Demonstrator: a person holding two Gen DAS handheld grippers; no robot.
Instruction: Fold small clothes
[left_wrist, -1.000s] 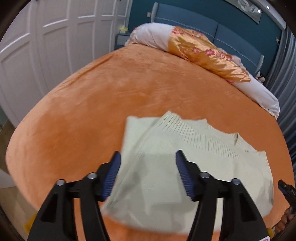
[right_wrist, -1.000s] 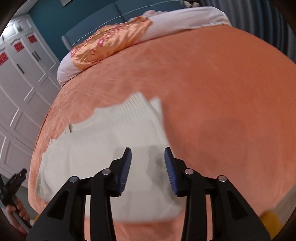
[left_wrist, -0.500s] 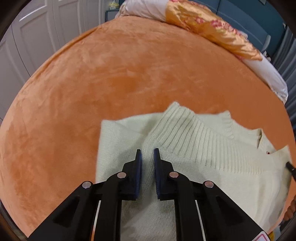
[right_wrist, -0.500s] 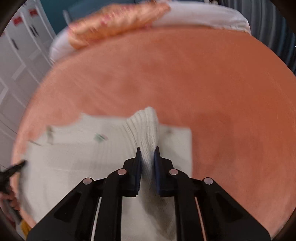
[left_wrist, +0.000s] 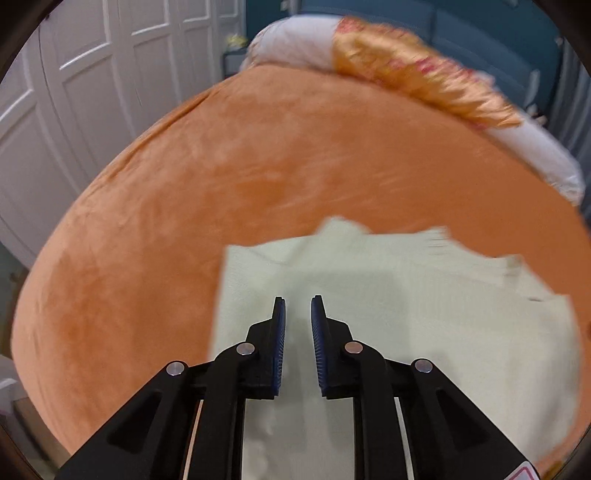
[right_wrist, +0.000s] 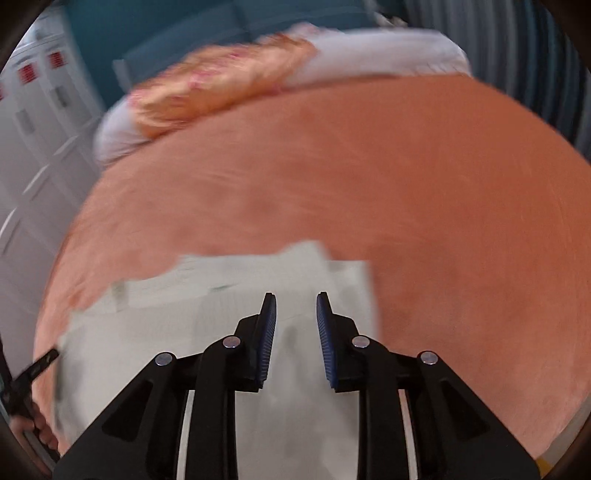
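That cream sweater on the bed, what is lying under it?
Around the cream sweater only the orange blanket shows, so it appears to lie straight on that. Whatever sits beneath its middle, or between its folded layers, is covered and cannot be seen.

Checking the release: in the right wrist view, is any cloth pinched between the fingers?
No, the right gripper stands apart, opening, above the cream sweater.

Motion blur smears the pale sweater's (left_wrist: 406, 314) far edge and the pillows (right_wrist: 229, 88), so knit detail is unreadable. The sweater's near part runs under the left claw (left_wrist: 297, 314) and off the frame. At the right view's left edge, probably a hand (right_wrist: 40, 428), cropped.
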